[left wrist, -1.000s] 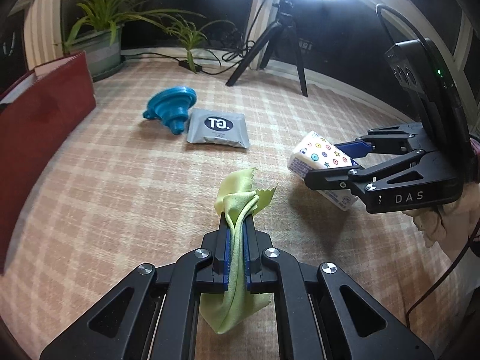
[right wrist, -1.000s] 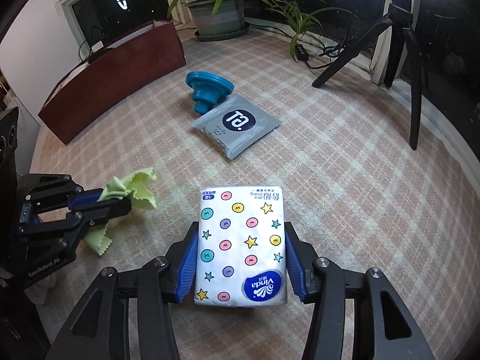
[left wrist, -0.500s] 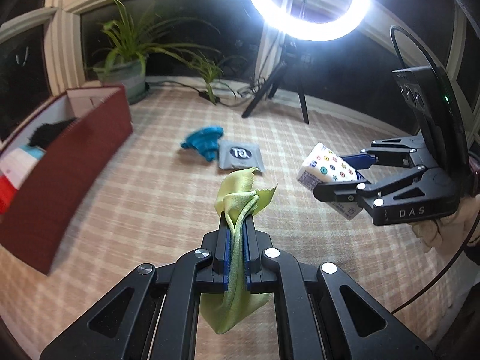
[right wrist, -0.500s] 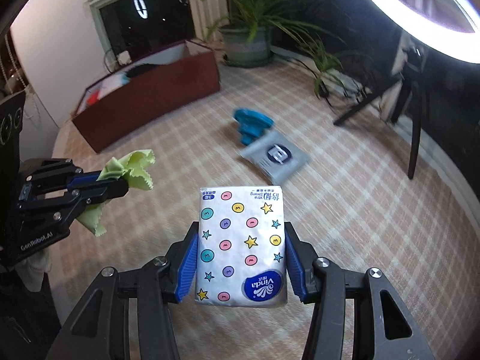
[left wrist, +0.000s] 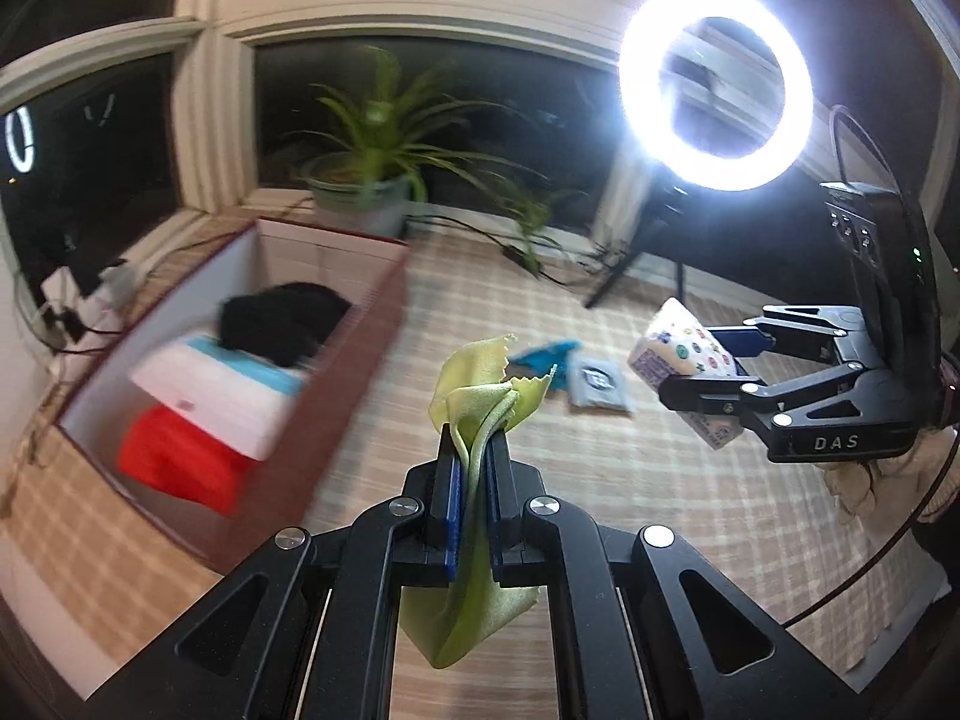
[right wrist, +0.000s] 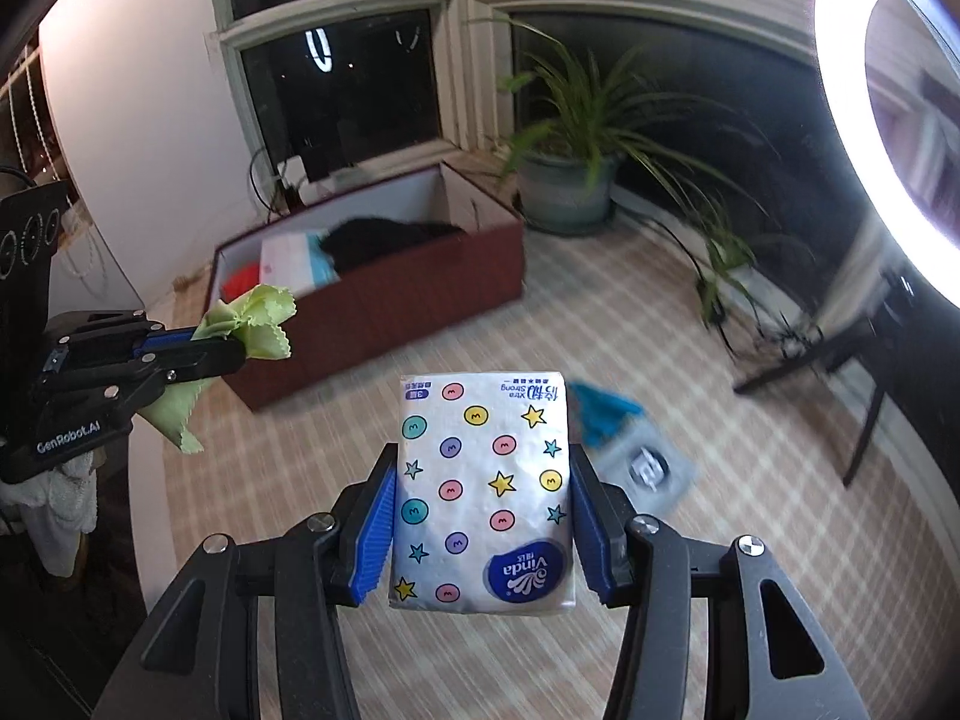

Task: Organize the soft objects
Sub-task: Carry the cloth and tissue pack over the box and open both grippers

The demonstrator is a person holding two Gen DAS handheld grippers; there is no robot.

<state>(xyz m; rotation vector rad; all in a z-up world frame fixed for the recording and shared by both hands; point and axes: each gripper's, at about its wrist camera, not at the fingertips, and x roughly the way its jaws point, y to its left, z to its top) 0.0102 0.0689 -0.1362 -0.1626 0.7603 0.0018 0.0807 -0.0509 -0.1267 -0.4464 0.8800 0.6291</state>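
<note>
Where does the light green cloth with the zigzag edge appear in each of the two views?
Left wrist view: the light green zigzag-edged cloth is at bottom centre, pinched in the left tool.
Right wrist view: the same cloth is at the left edge, at mid height, in front of the box's left end.
Shared landmark: the dark red open storage box.

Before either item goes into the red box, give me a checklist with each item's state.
1. Left hand-held gripper clamped on green cloth: ok.
2. Right hand-held gripper gripping tissue pack by both sides: ok.
3. Red box open on top: ok.
4. Free room inside the box beside the black item and white pack: cannot tell.
5. Both grippers apart from each other: ok.
6. Blue funnel and grey pouch boxed: not ok.
</note>
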